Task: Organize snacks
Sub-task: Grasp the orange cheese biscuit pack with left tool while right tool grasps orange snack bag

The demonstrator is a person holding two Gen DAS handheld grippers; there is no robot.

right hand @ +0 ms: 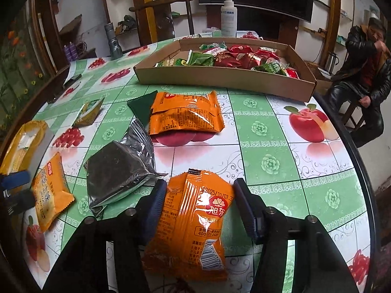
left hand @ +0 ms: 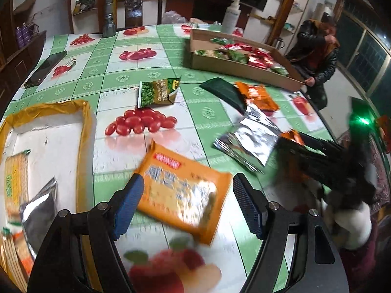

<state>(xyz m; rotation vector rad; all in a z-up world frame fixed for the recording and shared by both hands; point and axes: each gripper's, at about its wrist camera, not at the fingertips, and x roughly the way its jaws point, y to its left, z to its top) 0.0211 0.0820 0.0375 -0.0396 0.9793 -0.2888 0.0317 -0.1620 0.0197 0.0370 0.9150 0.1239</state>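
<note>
Left wrist view: my left gripper (left hand: 187, 205) stands wide over a blurred orange biscuit packet (left hand: 182, 196), pads clear of it, ready to take it to the yellow-rimmed tray (left hand: 85, 124) alongside.

Right wrist view: my right gripper (right hand: 199, 207) straddles an orange snack pouch (right hand: 193, 224); left pad touching, whether gripped I cannot tell. The cardboard tray (right hand: 220, 75) holds sorted red and green packets. Fruit-print tablecloth (right hand: 268, 146); a seated person (right hand: 364, 73) beyond.
</note>
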